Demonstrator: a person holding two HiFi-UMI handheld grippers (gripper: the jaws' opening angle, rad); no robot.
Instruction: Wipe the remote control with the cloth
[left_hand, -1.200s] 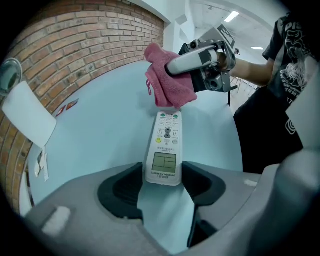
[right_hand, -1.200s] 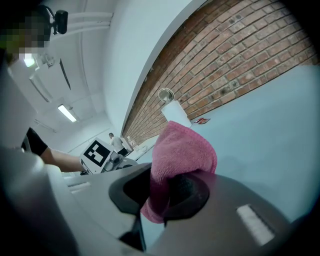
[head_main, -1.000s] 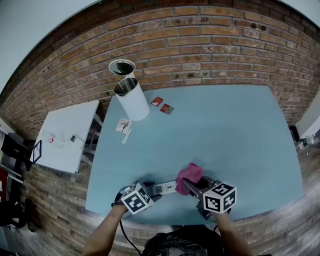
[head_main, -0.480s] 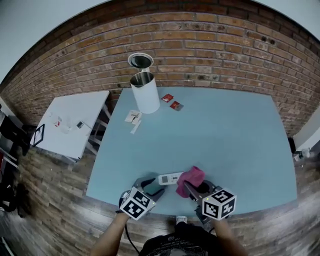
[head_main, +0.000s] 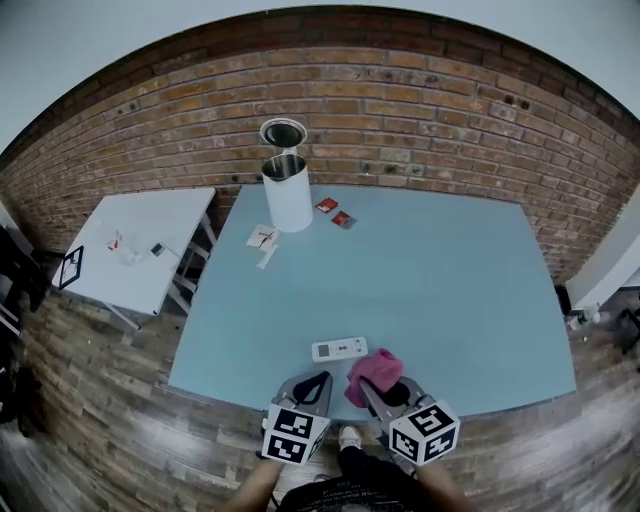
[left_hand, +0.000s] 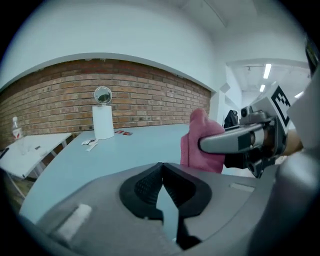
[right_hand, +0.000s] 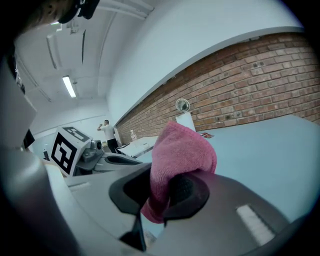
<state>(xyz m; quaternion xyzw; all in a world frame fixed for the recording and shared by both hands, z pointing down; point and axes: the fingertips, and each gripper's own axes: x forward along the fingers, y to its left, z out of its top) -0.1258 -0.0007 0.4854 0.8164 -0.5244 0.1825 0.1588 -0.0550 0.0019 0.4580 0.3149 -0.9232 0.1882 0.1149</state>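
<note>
Head view: remote control (head_main: 339, 349) lies flat on the blue table (head_main: 450, 280), lower centre of frame, near the table's front edge, long axis left-right. Left gripper (head_main: 320, 379) sits just below it, tips toward the remote but apart from it. Right gripper (head_main: 372, 388) is lower right of the remote with the pink cloth (head_main: 376, 366) bunched at its tips. The cloth is just beside the remote's right end (contact can't be told from here). Upper left of the table: white cylinder (head_main: 287, 196), upright, w/ two red packets (head_main: 335, 212) to its right and white paper bits (head_main: 262, 238) in front of it. A small white side table (head_main: 140, 250) stands at frame left. A brick wall (head_main: 420, 110) runs behind.

Left gripper view: jaws have just been closing and are now together at the tips, nothing between them. Only table surface shows thru the slit lower down. The cloth hangs at centre right, held by the right gripper coming in from the right edge. The cylinder is far back at upper left.

Right gripper view: pads are clamped on the cloth, which pokes up above the jaws in a rounded fold, w/ a short end hanging below. The left gripper's marker cube (right_hand: 65, 147) is at mid left. A person (right_hand: 107, 132) stands far back.
</note>
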